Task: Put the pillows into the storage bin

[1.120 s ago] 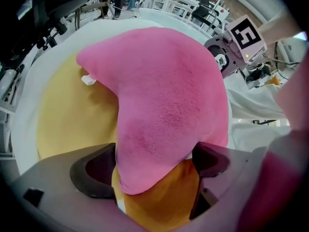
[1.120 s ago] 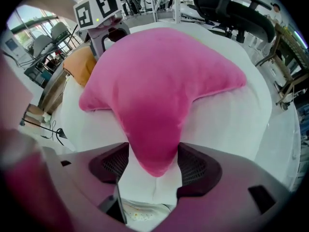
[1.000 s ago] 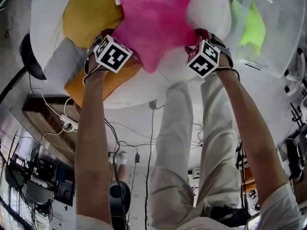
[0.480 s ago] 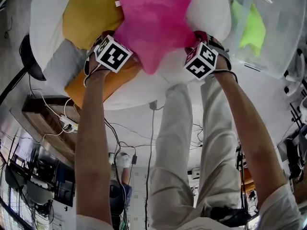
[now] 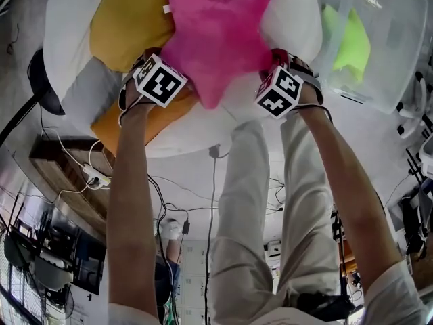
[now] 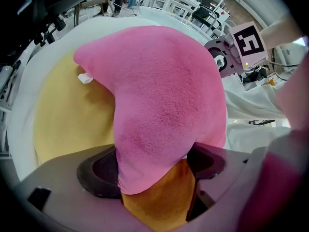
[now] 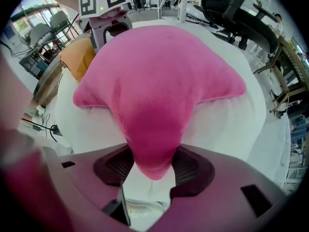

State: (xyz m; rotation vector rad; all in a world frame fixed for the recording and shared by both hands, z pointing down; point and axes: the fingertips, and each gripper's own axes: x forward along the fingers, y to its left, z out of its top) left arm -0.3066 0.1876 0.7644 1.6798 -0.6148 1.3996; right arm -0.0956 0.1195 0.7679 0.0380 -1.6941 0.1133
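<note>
A pink star-shaped pillow lies on a white beanbag, over a yellow pillow and an orange pillow. My left gripper is closing on one arm of the pink star pillow, and both pads touch the plush. My right gripper is closing on another arm of the pink star pillow, pinching its tip. The clear storage bin stands at the right with a lime-green pillow inside.
A grey pillow sits at the beanbag's left edge. Cables and a power strip lie on the floor below. The person's legs stand before the beanbag. A dark chair base is at the left.
Both grippers have narrowed their jaws onto the pink star pillow's arms. The right gripper's marker cube has shifted slightly left and up. The pillow has barely moved.
</note>
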